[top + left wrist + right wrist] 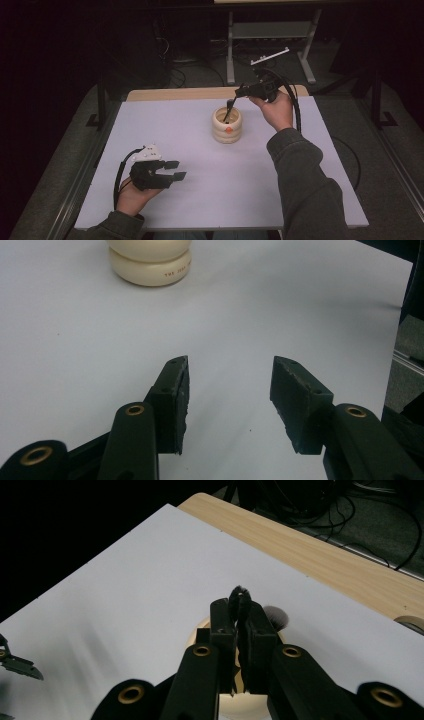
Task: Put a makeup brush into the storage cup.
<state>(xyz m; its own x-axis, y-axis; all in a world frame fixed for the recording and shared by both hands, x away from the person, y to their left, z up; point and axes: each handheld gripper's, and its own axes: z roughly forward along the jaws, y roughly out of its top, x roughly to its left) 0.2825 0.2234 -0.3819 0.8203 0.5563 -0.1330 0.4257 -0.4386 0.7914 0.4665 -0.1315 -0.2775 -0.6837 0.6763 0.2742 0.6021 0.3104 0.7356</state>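
- Near the far edge of the white table [165, 145], about midway along it, stands a cream ribbed holder [226, 126], shaped like stacked rings with a small orange mark on its front.
- The right gripper [235, 96] hovers just above the holder's mouth, held by a hand reaching in from the right.
- Its jaws are clenched on the top end of a thin black brush [240, 600]; in the right gripper view the dark handle tip pokes up between the closed pads.
- In the high view the brush's [229, 111] lower part slants down into the holder's opening, so it is partly inside; whether it rests on the bottom cannot be told.
- A soft dark tuft [277, 616], seemingly bristles, shows at the holder's rim [200, 630] just beside the jaws.
- The left gripper [174, 170] rests low near the near-left corner of the table, well apart from the holder; its jaws stand apart with nothing between them.
- Judgement: the brush seems to be either going into or coming out of the holder; letting go or lifting clear is not yet done.
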